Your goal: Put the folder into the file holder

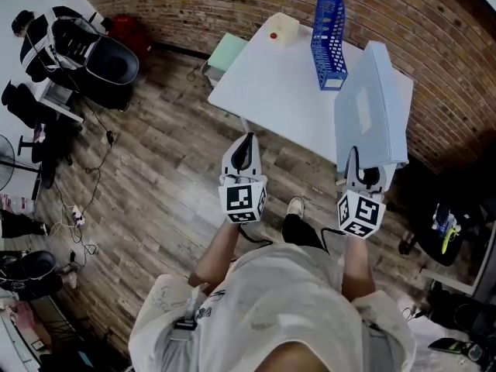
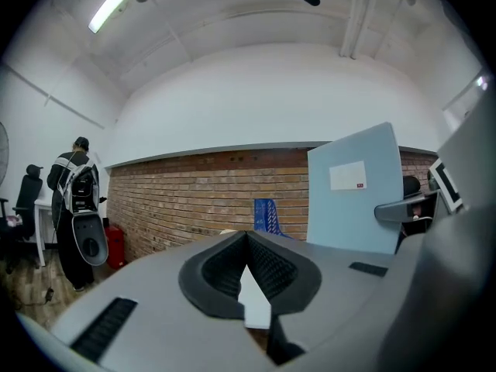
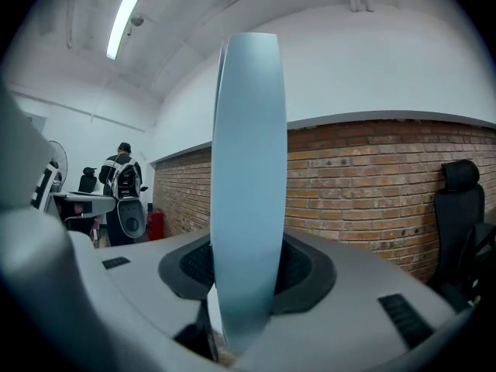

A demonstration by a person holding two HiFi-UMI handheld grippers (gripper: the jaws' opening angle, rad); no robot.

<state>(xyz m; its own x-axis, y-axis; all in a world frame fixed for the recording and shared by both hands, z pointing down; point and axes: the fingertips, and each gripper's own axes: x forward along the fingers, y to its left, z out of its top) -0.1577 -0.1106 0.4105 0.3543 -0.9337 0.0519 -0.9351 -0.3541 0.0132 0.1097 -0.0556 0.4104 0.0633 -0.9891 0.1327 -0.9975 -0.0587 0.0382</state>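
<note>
2 grippers: left gripper (image 1: 246, 139) pads pressed together, right gripper (image 1: 358, 161) pinching the lower edge of 1 smooth, rigid, pale-blue folder (image 1: 370, 107) with 1 white label, held upright over the right end of 1 white table (image 1: 271, 91), with 1 blue grid-walled file holder (image 1: 328, 33) standing beyond.

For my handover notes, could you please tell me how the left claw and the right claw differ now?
The left claw is empty; the right claw grips the upright pale blue folder. The left claw's pads meet; the right claw's are held apart by the folder. Both point toward the white table.
</note>
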